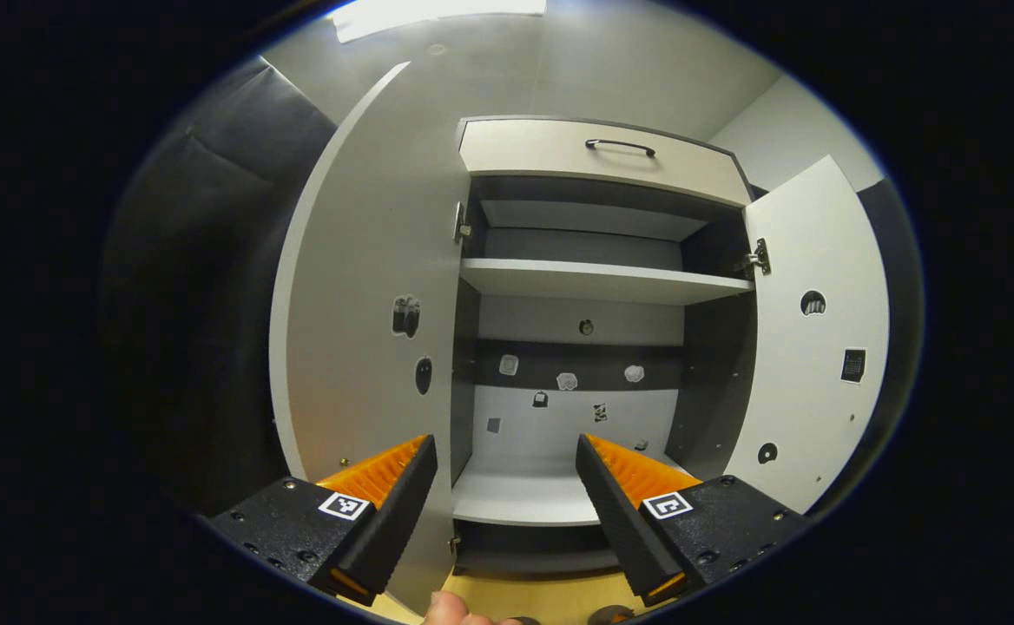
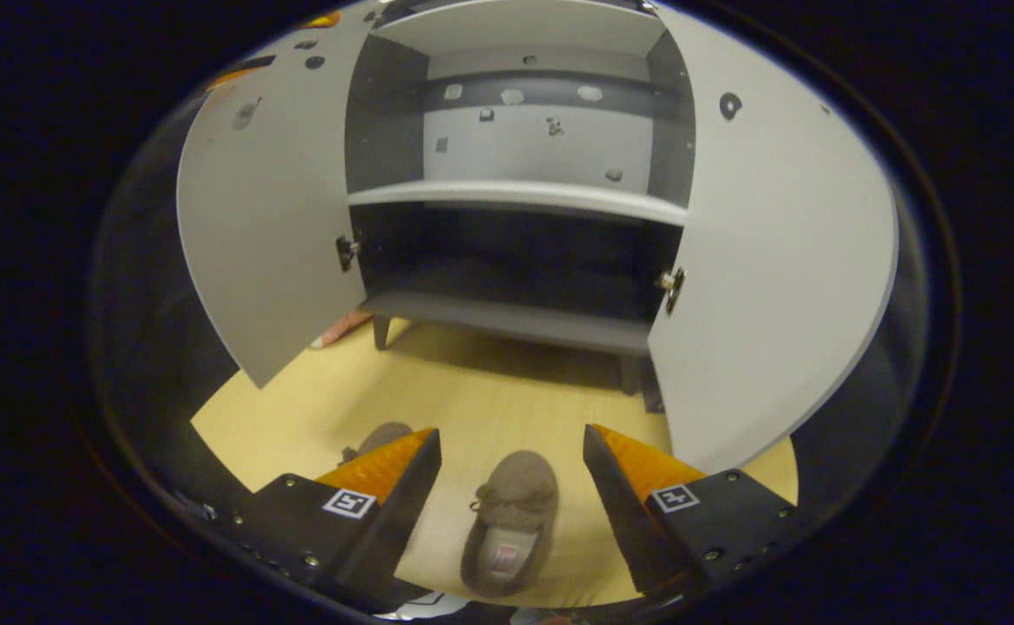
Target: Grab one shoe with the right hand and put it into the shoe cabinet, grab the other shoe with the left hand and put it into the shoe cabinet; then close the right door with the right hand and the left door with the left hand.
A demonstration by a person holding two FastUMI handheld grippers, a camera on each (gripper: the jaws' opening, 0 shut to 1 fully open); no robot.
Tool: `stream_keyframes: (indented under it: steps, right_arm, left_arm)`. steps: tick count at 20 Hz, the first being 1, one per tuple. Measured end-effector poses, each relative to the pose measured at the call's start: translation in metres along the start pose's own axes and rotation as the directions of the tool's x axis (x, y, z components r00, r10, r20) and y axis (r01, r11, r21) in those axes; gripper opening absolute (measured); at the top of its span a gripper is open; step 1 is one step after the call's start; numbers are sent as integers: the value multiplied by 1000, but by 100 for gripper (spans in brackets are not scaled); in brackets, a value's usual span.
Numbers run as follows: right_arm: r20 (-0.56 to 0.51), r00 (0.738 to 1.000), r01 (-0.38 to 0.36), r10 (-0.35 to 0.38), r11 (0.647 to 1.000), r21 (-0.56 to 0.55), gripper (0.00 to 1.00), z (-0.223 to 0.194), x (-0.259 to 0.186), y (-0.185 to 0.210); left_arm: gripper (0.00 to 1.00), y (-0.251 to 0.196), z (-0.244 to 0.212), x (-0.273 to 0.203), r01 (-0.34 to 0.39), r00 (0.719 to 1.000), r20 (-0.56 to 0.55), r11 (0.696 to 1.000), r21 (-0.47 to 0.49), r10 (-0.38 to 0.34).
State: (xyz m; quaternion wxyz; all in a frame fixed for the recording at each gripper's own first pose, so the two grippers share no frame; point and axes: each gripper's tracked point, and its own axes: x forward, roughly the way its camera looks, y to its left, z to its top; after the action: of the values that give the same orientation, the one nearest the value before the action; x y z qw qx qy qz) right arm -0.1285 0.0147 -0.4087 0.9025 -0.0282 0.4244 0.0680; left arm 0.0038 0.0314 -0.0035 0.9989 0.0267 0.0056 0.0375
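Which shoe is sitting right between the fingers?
The brown shoe lying in full view between the right gripper fingers, on the floor. The other shoe sits left, half hidden behind one finger.

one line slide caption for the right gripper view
Open right gripper poised above a brown shoe on the floor, before the open-doored shoe cabinet.

1. The left claw (image 1: 504, 486) is held level with its fingers spread wide apart, gripping nothing.
2. The right claw (image 2: 511, 486) tilts downward, its fingers likewise spread wide and holding nothing.
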Motion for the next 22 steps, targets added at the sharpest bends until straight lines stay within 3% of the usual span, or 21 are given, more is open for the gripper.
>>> stream_keyframes:
  steps: [5,7,8,9,10,11,14,17,19,20,22]
  right_arm:
    - [-207,977,-46,55,998,51,99,-91,14,17]
    - [-253,966,-46,61,997,64,77,-116,18,21]
    - [-270,961,-45,61,997,65,76,-124,22,22]
    - [-289,956,-42,60,997,67,81,-131,27,23]
    - [-304,951,-33,54,997,72,76,-138,33,24]
    - [-306,951,-19,41,997,72,81,-140,43,23]
    - [-286,958,20,1,998,68,69,-136,70,21]
    - [-276,960,60,-49,998,33,69,-135,93,15]
    - [-274,960,73,-58,996,44,41,-129,88,14]
    - [-257,961,114,-99,992,44,40,-131,93,5]
    - [-275,951,163,-140,984,64,6,-128,91,2]
  left_arm:
    - [99,11,-5,-6,-24,999,-21,1000,17,25]
    - [99,16,-6,-8,-33,999,-26,999,21,33]
    - [99,19,-7,-9,-36,999,-28,999,21,37]
    - [99,20,-7,-10,-39,999,-31,999,22,40]
    - [98,23,-8,-11,-43,998,-34,999,24,43]
    - [98,25,-9,-12,-47,998,-35,999,26,48]
    - [98,28,-11,-15,-43,998,-44,999,33,44]
    - [97,28,-11,-18,-30,998,-45,999,38,32]
    - [96,29,-10,-20,-25,999,-35,999,36,26]
    - [96,29,-9,-20,-19,999,-32,999,35,20]
    - [96,28,-9,-21,-5,999,-32,999,35,7]
